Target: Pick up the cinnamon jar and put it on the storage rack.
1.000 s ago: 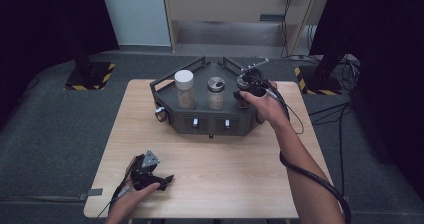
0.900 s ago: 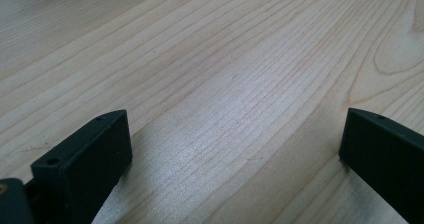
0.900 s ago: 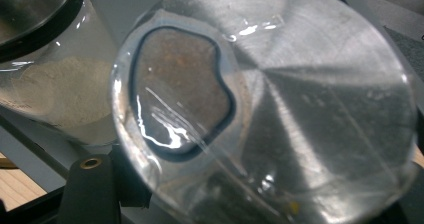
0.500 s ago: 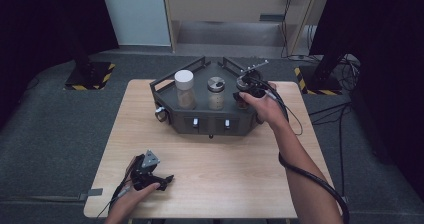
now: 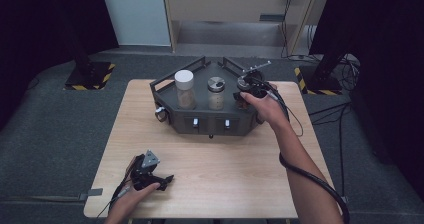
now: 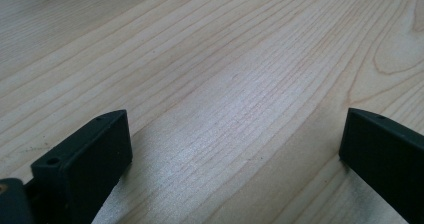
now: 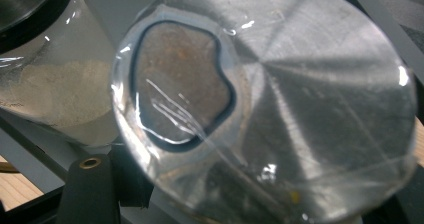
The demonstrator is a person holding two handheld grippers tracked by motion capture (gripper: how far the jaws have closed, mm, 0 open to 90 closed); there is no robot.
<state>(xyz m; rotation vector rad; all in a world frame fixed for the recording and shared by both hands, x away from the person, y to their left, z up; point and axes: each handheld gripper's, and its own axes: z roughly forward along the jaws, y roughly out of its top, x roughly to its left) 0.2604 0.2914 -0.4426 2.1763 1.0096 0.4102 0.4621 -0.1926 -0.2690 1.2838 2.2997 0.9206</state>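
Observation:
A dark angular rack (image 5: 210,125) stands at the far middle of the wooden table. It holds a white-lidded jar (image 5: 184,88), a silver-lidded jar (image 5: 216,91) and, at its right end, a third jar. My right gripper (image 5: 248,85) is over that third jar. In the right gripper view its round silver lid (image 7: 300,94) with a clear window sits between my jaws, and the gripper (image 7: 245,199) is shut on it. The neighbouring jar (image 7: 55,89) holds pale powder. My left gripper (image 5: 161,177) rests near the table's front left edge, open (image 6: 235,149) over bare wood.
The rack's front face carries two small switches (image 5: 196,122) and a knob (image 5: 159,112) at its left corner. A black cable (image 5: 305,171) trails along the right forearm. Dark stands with striped bases (image 5: 90,76) flank the table on the floor.

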